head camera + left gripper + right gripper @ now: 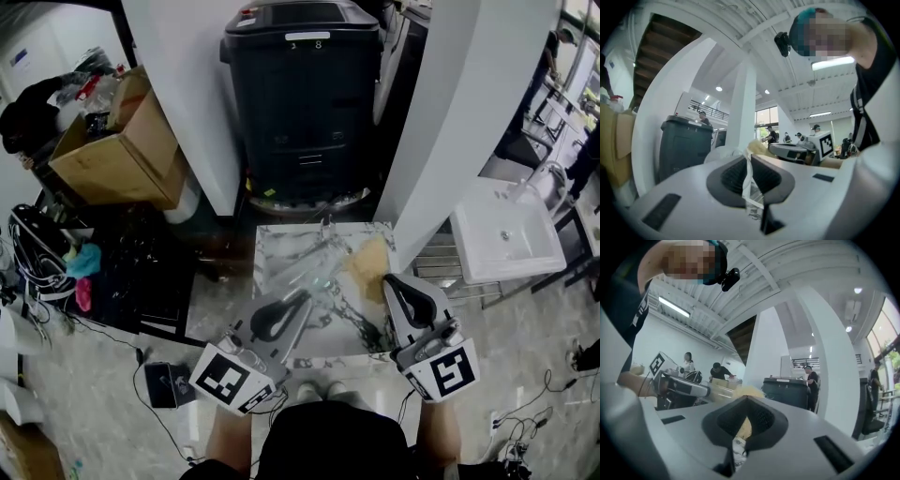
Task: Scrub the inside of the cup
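Observation:
Over a small marble table (277,240), my left gripper (302,298) is shut on the thin wall of a clear plastic cup (314,262), which lies tilted away from me. The cup wall (749,180) shows pinched between the jaws in the left gripper view. My right gripper (388,281) is shut on a yellowish sponge (366,265), which sits just right of the cup's mouth. In the right gripper view the sponge (743,426) is squeezed between the pads. Both grippers point level. Whether the sponge touches the cup I cannot tell.
A black wheeled bin (305,94) stands behind the table between two white pillars. An open cardboard box (117,141) and tangled cables (42,253) lie at left. A white sink (506,234) is at right. Several people stand in the background.

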